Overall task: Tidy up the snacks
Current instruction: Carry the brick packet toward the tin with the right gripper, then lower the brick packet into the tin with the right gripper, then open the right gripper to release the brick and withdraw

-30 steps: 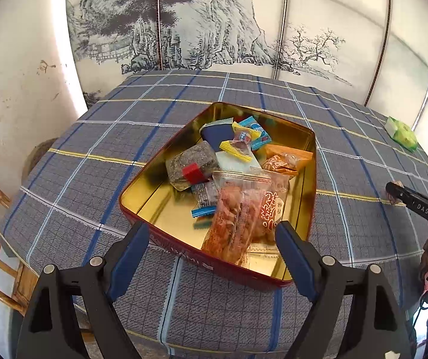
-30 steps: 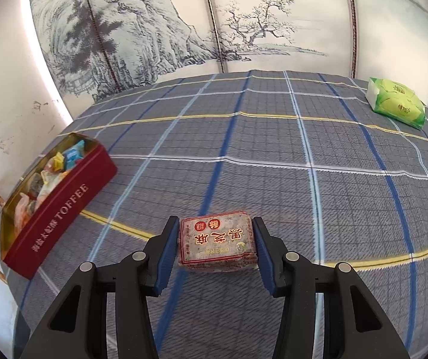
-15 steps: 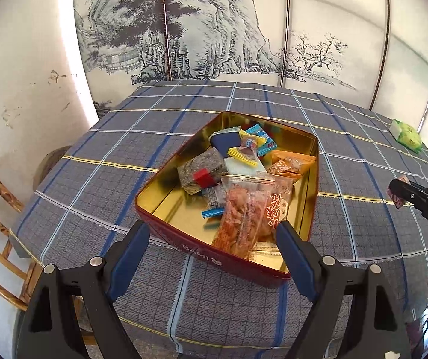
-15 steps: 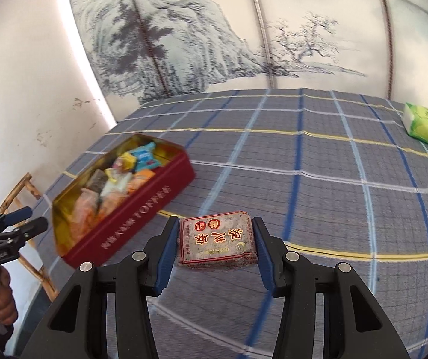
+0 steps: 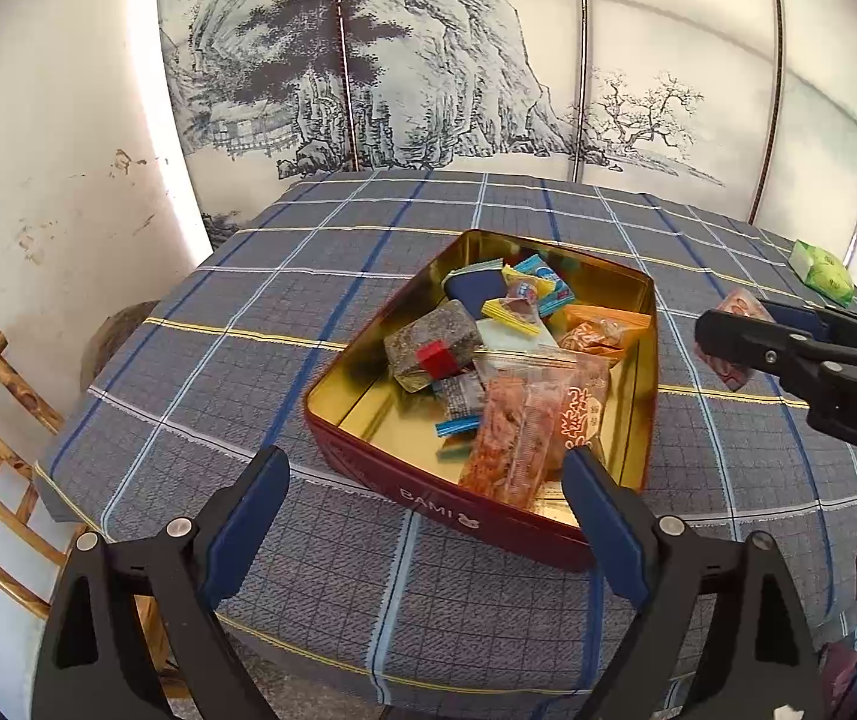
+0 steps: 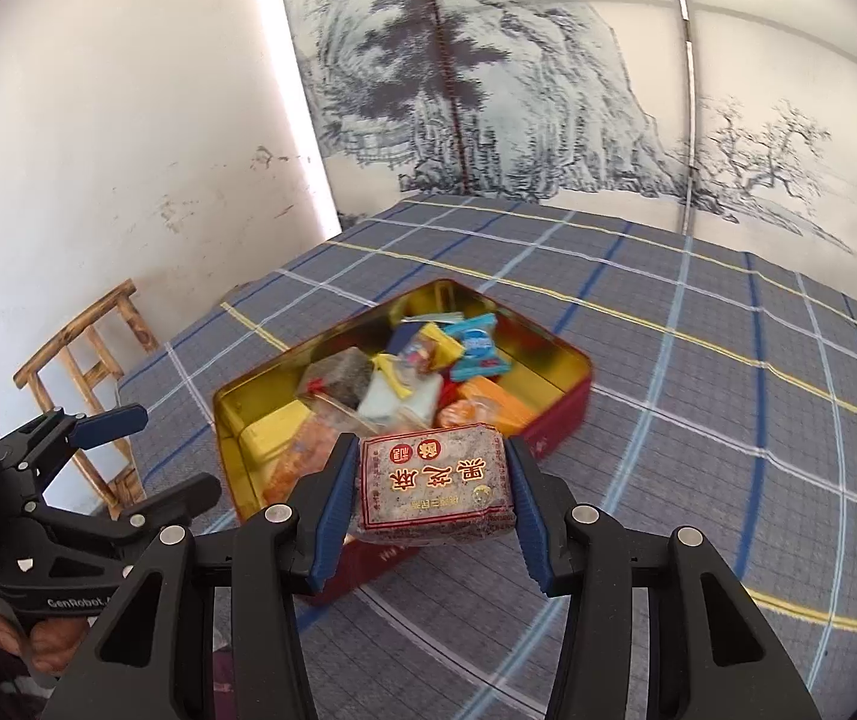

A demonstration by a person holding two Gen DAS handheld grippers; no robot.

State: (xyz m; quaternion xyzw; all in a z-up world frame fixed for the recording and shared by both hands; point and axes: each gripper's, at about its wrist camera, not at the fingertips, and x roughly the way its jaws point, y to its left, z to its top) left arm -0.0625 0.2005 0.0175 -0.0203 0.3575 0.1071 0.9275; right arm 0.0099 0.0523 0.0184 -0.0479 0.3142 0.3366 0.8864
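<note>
- Right gripper pinches the brown sesame-cake packet between its blue pads, up in the air over the near rim of the red tin.
- Left gripper has just been opening, fingers spread, nothing between them, by the tin's near wall.
- Tin sits near the left edge of the checked tablecloth, full of snacks.
- Green packet lies at the far right edge.

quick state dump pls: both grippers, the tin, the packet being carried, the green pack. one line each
left gripper: open, nothing between its fingers, jaws have just been opening wider.
right gripper: shut on the sesame cake packet, held in the air.
sesame cake packet: sealed, label up, clamped by its two sides, near the tin's front edge.
red tin: lid off, partly filled with wrapped snacks, sitting on the tablecloth.
green snack pack: lying on the far tablecloth, untouched.
</note>
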